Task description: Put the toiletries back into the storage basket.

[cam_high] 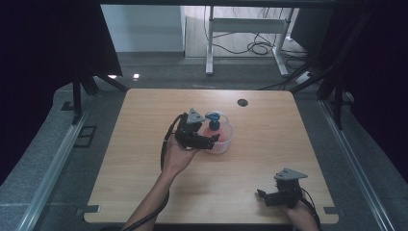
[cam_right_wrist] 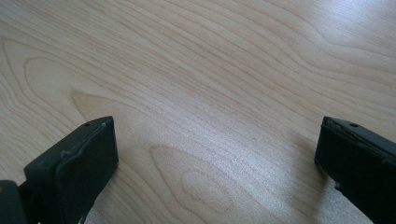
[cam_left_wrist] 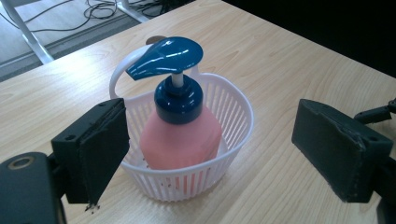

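A pink pump bottle (cam_left_wrist: 182, 137) with a blue pump head (cam_left_wrist: 164, 57) stands upright in a small white slotted basket (cam_left_wrist: 233, 116) near the table's middle; the bottle (cam_high: 212, 126) and basket (cam_high: 226, 142) also show in the high view. My left gripper (cam_high: 211, 141) is at the basket's near-left side, open, its jaws spread wide to either side of the basket with nothing between the pads (cam_left_wrist: 100, 154). My right gripper (cam_high: 262, 195) rests low at the table's front right corner, open over bare wood, its fingertips (cam_right_wrist: 79, 163) far apart.
The light wooden table (cam_high: 144, 159) has a dark round grommet (cam_high: 242, 102) near its far edge. Beyond the table are grey floor, a white desk frame (cam_high: 245, 29) and cables. Black curtains flank both sides.
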Demonstrator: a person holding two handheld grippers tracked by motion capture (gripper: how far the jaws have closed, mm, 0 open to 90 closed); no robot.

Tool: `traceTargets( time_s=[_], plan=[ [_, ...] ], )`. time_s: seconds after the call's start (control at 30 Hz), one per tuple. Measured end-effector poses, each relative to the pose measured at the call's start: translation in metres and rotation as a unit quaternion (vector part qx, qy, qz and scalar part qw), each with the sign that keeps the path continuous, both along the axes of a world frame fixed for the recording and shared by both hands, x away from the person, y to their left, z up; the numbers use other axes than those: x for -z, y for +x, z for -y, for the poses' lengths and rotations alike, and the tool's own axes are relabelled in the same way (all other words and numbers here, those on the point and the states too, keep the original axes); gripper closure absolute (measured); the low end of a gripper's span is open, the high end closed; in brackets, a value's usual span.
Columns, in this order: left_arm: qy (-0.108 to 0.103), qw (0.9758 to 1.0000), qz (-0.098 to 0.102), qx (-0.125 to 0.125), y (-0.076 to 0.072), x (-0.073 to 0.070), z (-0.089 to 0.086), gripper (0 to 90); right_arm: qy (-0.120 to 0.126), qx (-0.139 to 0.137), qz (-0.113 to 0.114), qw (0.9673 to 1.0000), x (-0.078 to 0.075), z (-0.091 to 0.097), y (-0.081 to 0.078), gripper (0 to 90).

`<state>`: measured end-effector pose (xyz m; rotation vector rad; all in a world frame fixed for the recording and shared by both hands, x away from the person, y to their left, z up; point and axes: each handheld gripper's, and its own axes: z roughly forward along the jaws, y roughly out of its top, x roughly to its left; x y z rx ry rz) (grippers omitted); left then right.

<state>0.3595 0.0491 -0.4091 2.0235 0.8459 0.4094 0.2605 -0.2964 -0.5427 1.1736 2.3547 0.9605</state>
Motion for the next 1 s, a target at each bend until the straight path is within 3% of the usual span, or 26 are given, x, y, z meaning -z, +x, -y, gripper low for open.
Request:
traceTargets(
  time_s=[1.0],
  plan=[
    [-0.001, 1.0000, 0.006, 0.002, -0.030, 0.008, -0.022, 11.2, 0.001, 0.000, 0.000, 1.0000, 0.000, 0.000, 0.000, 0.0]
  ],
)
